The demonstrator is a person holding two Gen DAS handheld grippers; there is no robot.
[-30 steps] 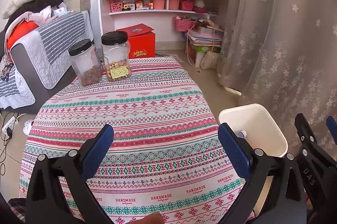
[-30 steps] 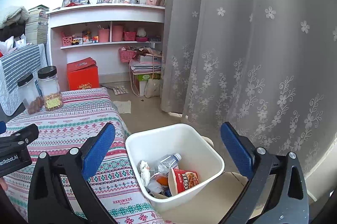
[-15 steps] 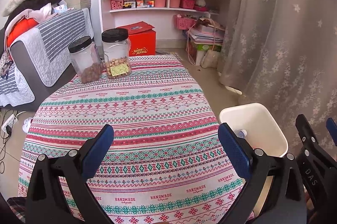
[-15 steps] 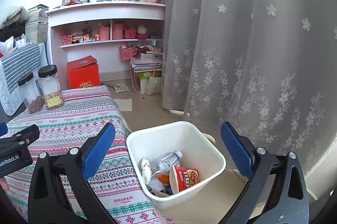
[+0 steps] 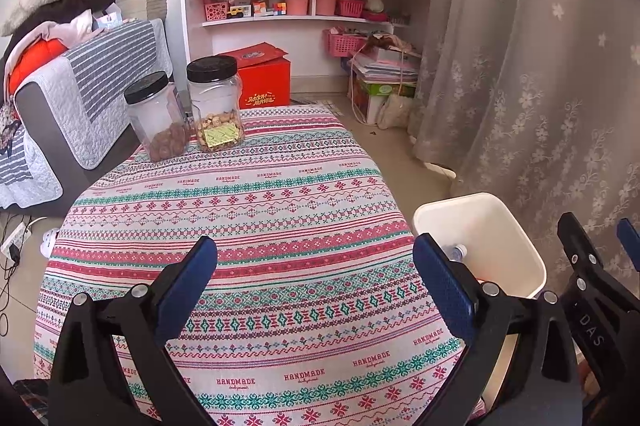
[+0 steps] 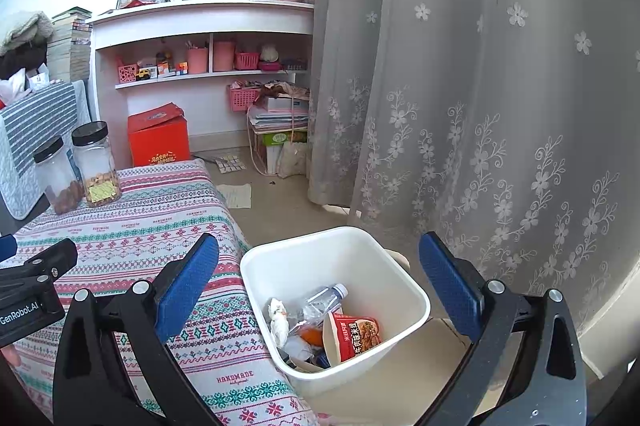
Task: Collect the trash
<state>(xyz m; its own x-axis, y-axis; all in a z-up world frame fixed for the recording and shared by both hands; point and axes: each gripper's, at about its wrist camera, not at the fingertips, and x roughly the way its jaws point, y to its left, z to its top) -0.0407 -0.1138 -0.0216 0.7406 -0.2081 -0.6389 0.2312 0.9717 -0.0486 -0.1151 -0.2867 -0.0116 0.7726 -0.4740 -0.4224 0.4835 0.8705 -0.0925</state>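
A white trash bin stands on the floor beside the table's right edge; it also shows in the left wrist view. Inside lie a clear plastic bottle, a red noodle cup, crumpled white paper and other scraps. My right gripper is open and empty, held above the bin. My left gripper is open and empty above the patterned tablecloth.
Two black-lidded plastic jars with snacks stand at the table's far edge. A lace curtain hangs right of the bin. A red box, white shelves and a sofa lie beyond.
Both grippers have drifted slightly; the bin sits a little more centred under the right gripper. Both stay open and empty.
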